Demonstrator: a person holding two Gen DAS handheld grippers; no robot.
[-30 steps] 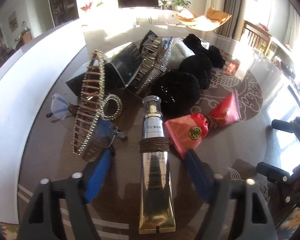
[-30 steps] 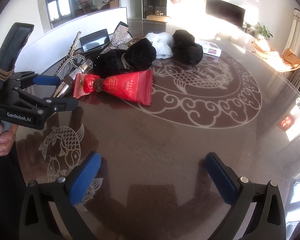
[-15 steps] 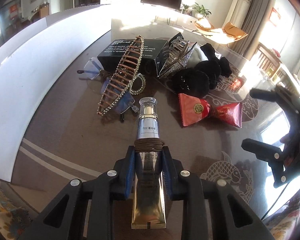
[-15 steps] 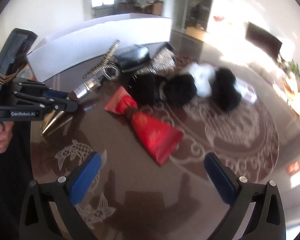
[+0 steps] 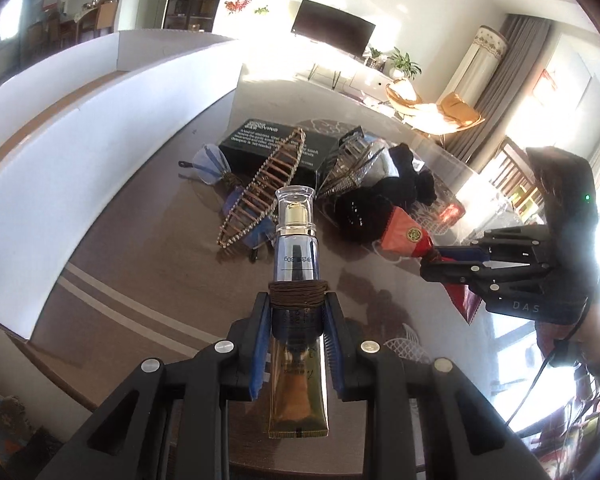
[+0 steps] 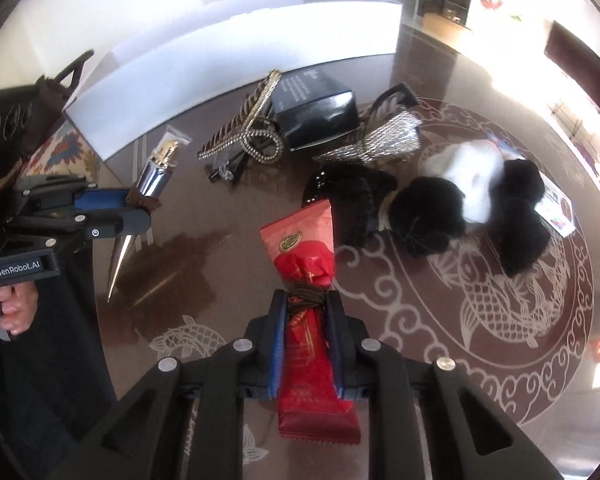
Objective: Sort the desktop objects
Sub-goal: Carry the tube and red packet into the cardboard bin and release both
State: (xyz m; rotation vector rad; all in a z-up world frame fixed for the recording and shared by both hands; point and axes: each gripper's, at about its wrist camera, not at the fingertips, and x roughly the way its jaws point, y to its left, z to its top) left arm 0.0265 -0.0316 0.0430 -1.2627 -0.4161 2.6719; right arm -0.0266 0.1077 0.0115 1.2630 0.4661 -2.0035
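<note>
From the left wrist camera, the left hand-held gripper (image 5: 296, 344) is clamped on a gold cosmetic tube (image 5: 298, 384), its blue pads pressing the tube's sides just below a band of brown cord wound around it. The tube's clear cap (image 5: 295, 204) points away from the camera, and the tube is held above the dark glossy worktop (image 5: 148, 264). Beyond it lie a beaded brown headband (image 5: 264, 188), a black box (image 5: 268, 148) with white print, a rhinestone hair clip (image 5: 348, 168) and a heap of black fluffy pieces (image 5: 384, 204) (which exact items these are cannot be told). At the right edge the right hand-held gripper (image 5: 456, 258) holds a red packet (image 5: 404, 236) at its tied waist.

From the right wrist camera, the right hand-held gripper (image 6: 306, 344) has its jaws pressed together on the red packet (image 6: 312, 368), gripping just below the cord tied round its middle; the packet's upper half with a round gold seal sticks out past the fingertips, above the worktop (image 6: 420, 360) with its pale fish pattern. At the left the left hand-held gripper (image 6: 136, 214) carries the tube (image 6: 156, 168), a person's hand (image 6: 12, 308) on its handle. Further back sit the headband (image 6: 240, 120), the black box (image 6: 320, 116), the rhinestone clip (image 6: 384, 140) and black and white fluffy pieces (image 6: 472, 184), all close together. A white board (image 6: 236, 36) stands along the far edge.
</note>
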